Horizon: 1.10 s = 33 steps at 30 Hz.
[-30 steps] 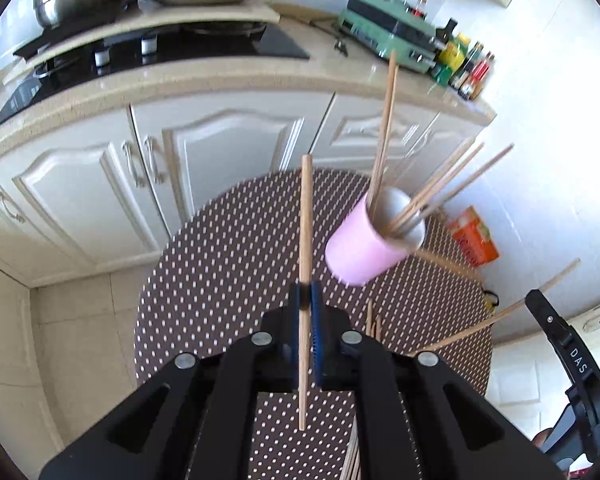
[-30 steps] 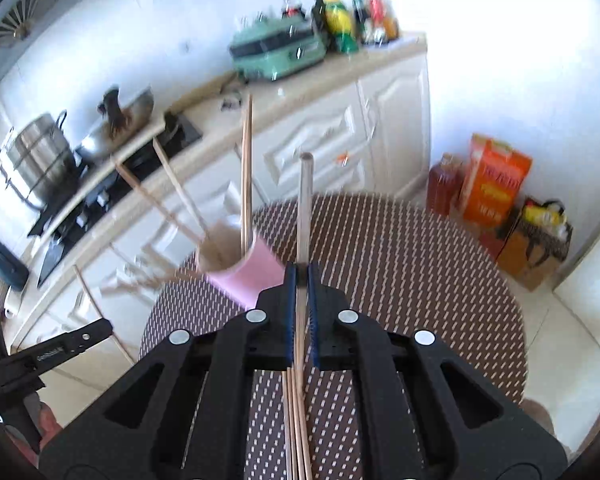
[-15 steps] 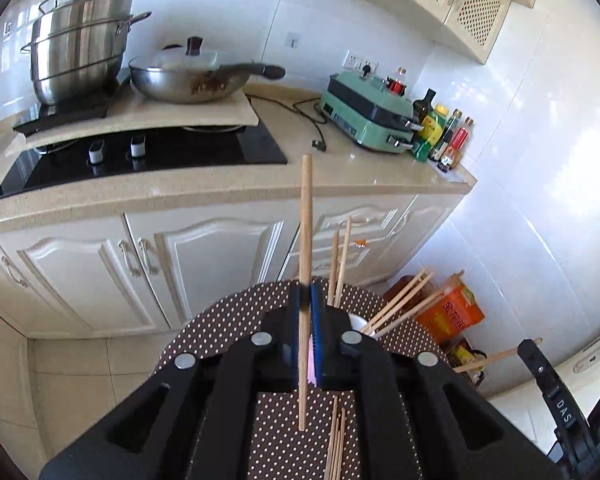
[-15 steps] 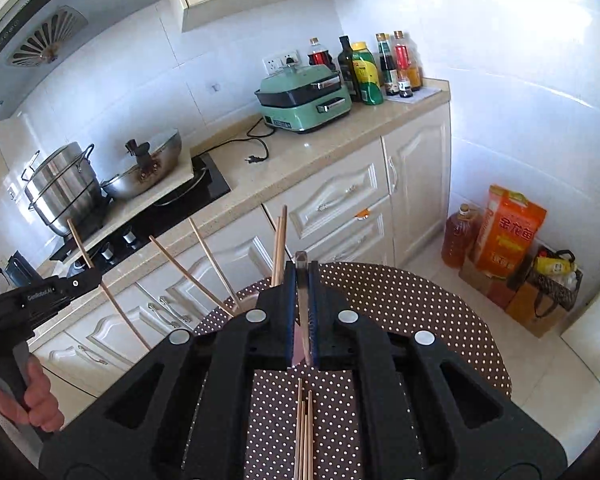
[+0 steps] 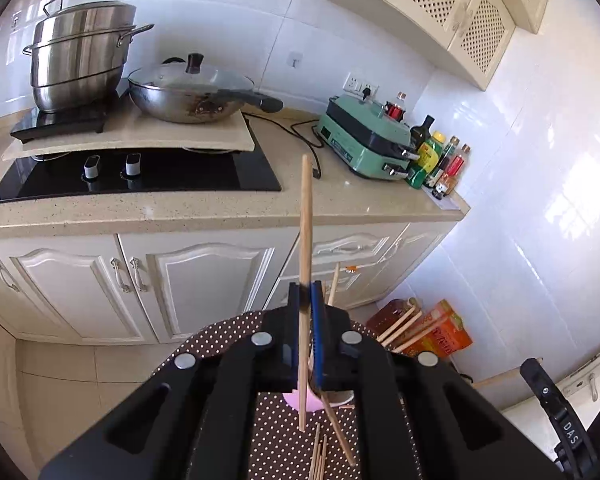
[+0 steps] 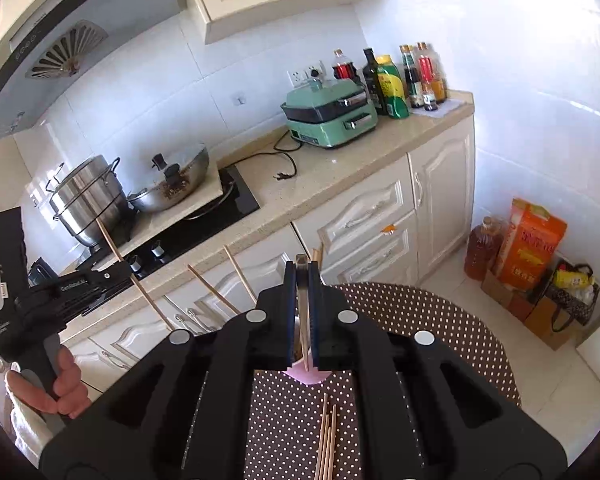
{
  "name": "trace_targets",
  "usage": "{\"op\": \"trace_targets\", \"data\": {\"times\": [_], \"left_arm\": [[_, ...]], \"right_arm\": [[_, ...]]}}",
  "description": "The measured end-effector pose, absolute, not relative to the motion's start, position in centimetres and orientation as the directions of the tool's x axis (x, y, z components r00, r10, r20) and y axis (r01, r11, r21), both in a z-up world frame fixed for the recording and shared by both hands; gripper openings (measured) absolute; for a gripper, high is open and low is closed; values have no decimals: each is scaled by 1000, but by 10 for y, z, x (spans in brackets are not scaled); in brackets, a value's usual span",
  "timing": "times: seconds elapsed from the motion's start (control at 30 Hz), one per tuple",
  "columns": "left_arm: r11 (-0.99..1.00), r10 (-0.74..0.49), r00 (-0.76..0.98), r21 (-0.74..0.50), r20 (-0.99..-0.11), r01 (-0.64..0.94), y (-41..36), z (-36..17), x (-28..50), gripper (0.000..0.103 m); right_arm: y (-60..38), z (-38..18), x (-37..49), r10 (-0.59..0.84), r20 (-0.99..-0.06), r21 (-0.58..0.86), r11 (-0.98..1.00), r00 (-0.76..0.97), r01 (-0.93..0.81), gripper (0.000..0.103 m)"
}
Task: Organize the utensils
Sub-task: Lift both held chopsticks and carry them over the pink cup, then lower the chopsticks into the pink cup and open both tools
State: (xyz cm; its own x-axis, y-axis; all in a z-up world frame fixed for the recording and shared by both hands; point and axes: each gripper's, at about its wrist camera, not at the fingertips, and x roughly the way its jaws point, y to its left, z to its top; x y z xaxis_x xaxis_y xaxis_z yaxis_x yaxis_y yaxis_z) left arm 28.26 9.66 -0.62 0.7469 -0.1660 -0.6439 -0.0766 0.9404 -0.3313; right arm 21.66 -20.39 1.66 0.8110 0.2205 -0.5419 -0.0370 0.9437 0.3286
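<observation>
My left gripper [image 5: 306, 294] is shut on a wooden chopstick [image 5: 306, 220] that stands upright well above the table. In the right wrist view this gripper [image 6: 124, 274] shows at the left, held by a hand [image 6: 66, 384]. My right gripper [image 6: 301, 272] is shut on another chopstick [image 6: 302, 320], seen almost end-on. Under both grippers stands the pink cup [image 6: 306, 376], mostly hidden, with several chopsticks [image 5: 404, 324] fanning out of it. Loose chopsticks [image 6: 328, 440] lie on the dotted brown tablecloth [image 6: 440, 320] near me.
Behind the round table runs a counter [image 5: 180, 208] with a black hob, a steel pot [image 5: 80, 56], a wok [image 5: 188, 92], a green appliance [image 5: 364, 140] and bottles [image 5: 440, 164]. An orange box [image 6: 532, 240] and an oil bottle [image 6: 482, 248] stand on the floor at the right.
Both grippers have risen with their chopsticks and both views have tilted up. The pink cup has dropped from the middle of each view to under the fingers.
</observation>
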Motion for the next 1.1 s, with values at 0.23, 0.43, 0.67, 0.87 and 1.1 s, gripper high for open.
{"op": "trace_targets", "data": {"times": [0.23,0.43,0.67,0.87,1.1], "left_arm": [[927,-194,802,-373,-565,-38,88,1,296,6],[938,-203,822,-345,-532,8,62,-14,305,6],[958,-219,810,-279,-544,72,38,-53,320,6],[975,-193,798,-201,-571,92,26,-84,325,6],[976,-208,764,-186,-611,116,21,-110,318,6]], "right_arm": [[-195,50,222,262,-506,331,939,822,-96,6],[-185,50,237,265,-525,291,949,808,-122,6],[-185,18,259,263,-593,275,954,761,-115,6],[-186,-14,275,261,-645,272,957,718,-105,6],[-183,-54,292,286,-707,300,949,647,-92,6]]}}
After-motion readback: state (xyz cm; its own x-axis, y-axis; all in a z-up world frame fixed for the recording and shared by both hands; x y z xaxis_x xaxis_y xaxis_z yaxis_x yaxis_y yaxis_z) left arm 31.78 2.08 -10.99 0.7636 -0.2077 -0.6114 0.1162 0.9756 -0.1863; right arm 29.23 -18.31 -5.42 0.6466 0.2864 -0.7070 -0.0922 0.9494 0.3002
